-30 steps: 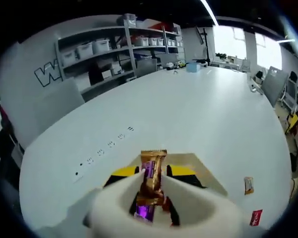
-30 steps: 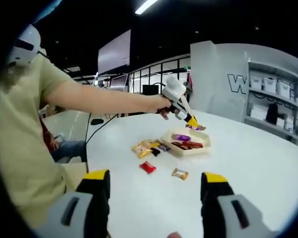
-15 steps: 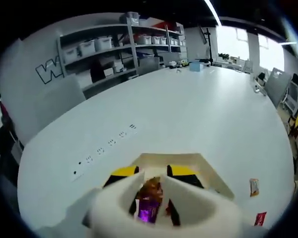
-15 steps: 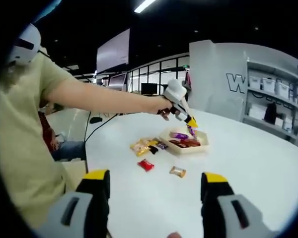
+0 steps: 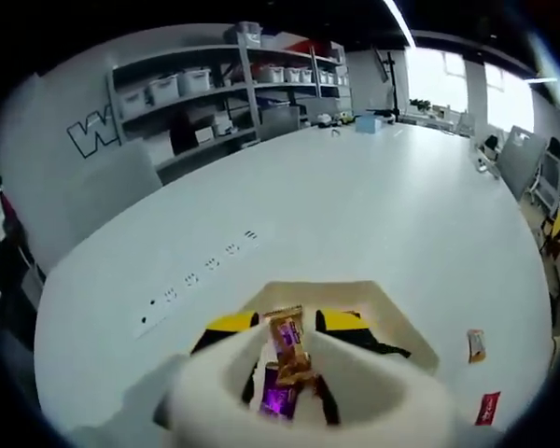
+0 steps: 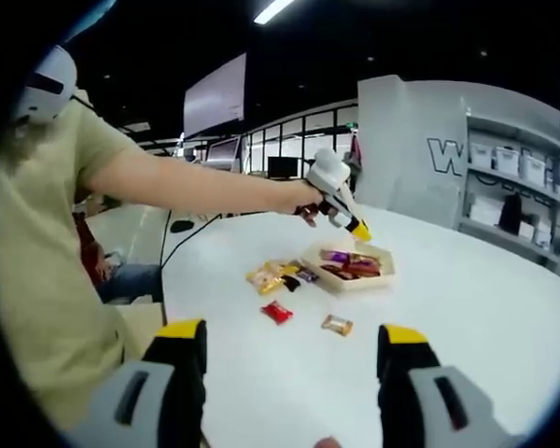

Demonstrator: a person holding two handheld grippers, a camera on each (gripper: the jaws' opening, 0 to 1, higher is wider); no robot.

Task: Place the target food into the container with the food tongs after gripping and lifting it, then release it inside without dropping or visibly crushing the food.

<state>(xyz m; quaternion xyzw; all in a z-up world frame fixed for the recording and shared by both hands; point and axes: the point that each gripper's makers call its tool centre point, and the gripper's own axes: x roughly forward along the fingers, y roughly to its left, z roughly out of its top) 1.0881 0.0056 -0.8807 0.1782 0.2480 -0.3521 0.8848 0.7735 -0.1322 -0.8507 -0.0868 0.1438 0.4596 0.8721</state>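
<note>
Candy bar (image 5: 287,359) sits pinched btwn the left gripper (image 5: 287,329) tips, long axis along the jaws, probably right over the tray (image 5: 403,322) just ahead; right gripper (image 6: 290,355) spread wide, empty, well back.

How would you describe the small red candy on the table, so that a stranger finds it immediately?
On the white table, find the beige tray. Nearer the camera lies a heap of yellow wrappers; the red candy lies alone beyond it, the only plain red piece beside a golden one.
</note>
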